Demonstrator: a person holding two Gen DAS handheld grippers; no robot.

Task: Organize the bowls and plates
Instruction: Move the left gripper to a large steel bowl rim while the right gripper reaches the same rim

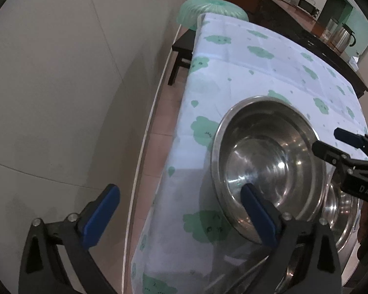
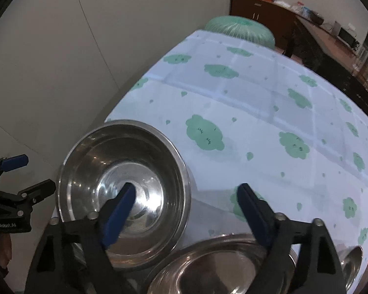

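A steel bowl (image 1: 267, 161) sits near the left edge of the table with the cloud-print cloth (image 1: 269, 56); it shows in the right wrist view (image 2: 122, 183) too. A second steel bowl (image 2: 208, 269) sits beside it, close to the camera, and shows in the left wrist view (image 1: 341, 218). My left gripper (image 1: 179, 208) is open, its right finger over the first bowl, its left finger past the table edge. My right gripper (image 2: 186, 208) is open above both bowls, its left finger over the first bowl. Neither holds anything.
A green round cover (image 1: 212, 12) lies beyond the table's far end. A dark counter (image 1: 326, 41) with a kettle (image 1: 344, 36) runs along the right. A pale wall (image 1: 61, 85) stands left of the table. Another steel piece (image 2: 353, 262) peeks at lower right.
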